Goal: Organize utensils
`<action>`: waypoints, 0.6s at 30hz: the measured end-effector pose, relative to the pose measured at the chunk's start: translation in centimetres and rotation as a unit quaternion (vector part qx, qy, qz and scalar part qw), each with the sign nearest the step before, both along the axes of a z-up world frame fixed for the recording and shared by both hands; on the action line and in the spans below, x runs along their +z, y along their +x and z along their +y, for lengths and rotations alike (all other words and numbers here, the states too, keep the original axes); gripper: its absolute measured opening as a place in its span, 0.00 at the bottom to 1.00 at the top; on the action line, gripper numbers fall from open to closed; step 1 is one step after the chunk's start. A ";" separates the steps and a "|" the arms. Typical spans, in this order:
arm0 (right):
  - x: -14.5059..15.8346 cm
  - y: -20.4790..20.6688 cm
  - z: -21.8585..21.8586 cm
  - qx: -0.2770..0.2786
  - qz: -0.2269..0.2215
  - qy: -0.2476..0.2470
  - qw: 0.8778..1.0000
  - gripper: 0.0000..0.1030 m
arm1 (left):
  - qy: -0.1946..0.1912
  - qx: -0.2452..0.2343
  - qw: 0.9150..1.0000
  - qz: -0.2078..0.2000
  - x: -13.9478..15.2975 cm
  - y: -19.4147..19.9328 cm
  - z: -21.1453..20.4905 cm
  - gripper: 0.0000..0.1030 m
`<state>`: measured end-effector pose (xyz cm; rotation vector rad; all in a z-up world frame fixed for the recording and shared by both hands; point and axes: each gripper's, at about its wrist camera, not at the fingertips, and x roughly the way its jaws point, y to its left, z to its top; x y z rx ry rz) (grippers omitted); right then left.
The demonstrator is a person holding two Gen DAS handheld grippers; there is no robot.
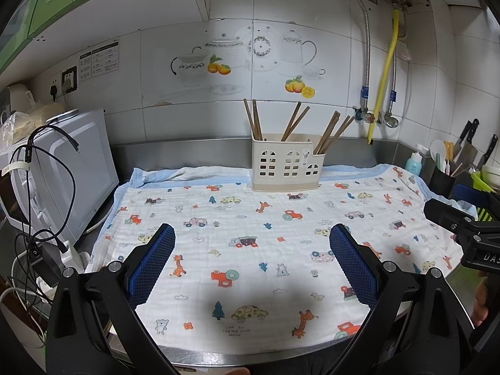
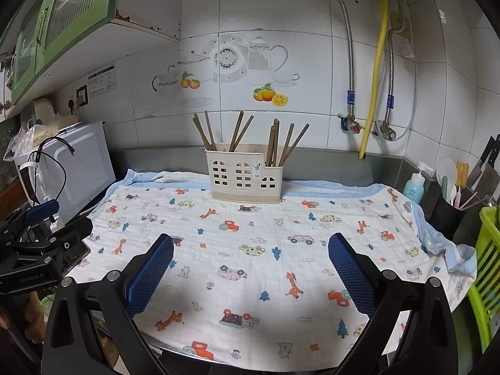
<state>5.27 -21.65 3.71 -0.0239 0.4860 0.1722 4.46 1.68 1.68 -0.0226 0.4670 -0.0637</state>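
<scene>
Chopstick [image 1: 292, 125] lower ends inside holder [image 1: 286, 168]

A cream holder [image 1: 286, 168] with little window holes stands upright, far ahead of the blue fingers [image 1: 154, 259]. Brown chopsticks [image 1: 293, 122] stick up out of it, leaning different ways in its three parts.
</scene>
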 end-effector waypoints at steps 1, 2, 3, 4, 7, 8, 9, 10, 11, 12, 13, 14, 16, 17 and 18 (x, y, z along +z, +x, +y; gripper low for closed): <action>0.0 0.0 0.0 0.001 0.000 0.000 1.000 0.93 | 0.001 0.000 1.000 0.000 0.0 0.0 0.0 0.95; 0.0 0.0 0.0 0.001 0.000 0.001 1.000 0.93 | 0.002 0.000 1.000 0.000 0.0 0.0 0.0 0.95; 0.0 0.0 0.0 0.001 0.000 0.001 1.000 0.93 | 0.001 0.000 1.000 0.000 0.0 0.0 0.0 0.95; 0.0 0.0 0.0 0.001 0.000 0.000 1.000 0.93 | 0.001 0.000 1.000 0.000 0.0 0.0 0.0 0.95; -0.1 0.1 0.0 0.001 0.001 0.000 1.000 0.93 | 0.001 0.001 1.000 0.001 0.0 0.1 0.1 0.95; -0.1 0.1 0.0 0.000 0.001 0.000 1.000 0.93 | 0.001 0.001 1.000 0.001 -0.1 0.1 0.1 0.95; -0.1 0.1 0.0 0.000 0.001 0.000 1.000 0.93 | 0.001 0.002 1.000 0.002 -0.1 0.1 0.2 0.95; -0.1 0.1 0.0 0.000 0.001 -0.001 1.000 0.93 | 0.001 0.003 1.000 0.002 -0.1 0.1 0.2 0.95; -0.1 0.1 0.0 0.001 0.001 -0.001 1.000 0.93 | 0.001 0.002 1.000 0.002 -0.2 0.1 0.2 0.95; -0.1 0.1 0.0 0.000 0.001 -0.001 1.000 0.93 | 0.001 0.003 1.000 0.002 -0.2 0.1 0.3 0.95; -0.1 0.1 0.0 0.000 0.001 -0.001 1.000 0.93 | 0.001 0.003 1.000 0.002 -0.2 0.1 0.2 0.95; -0.1 0.1 0.0 0.000 0.001 -0.001 1.000 0.93 | 0.001 0.003 1.000 0.003 -0.2 0.2 0.2 0.95; -0.1 0.1 0.1 0.000 0.002 0.000 1.000 0.93 | 0.002 0.003 1.000 0.003 -0.3 0.2 0.3 0.95; -0.2 0.1 0.1 0.000 0.002 0.001 1.000 0.93 | 0.001 0.003 1.000 0.002 -0.3 0.2 0.3 0.95; -0.2 0.1 0.0 0.000 0.003 0.001 1.000 0.93 | 0.001 0.003 1.000 0.003 -0.4 0.2 0.3 0.95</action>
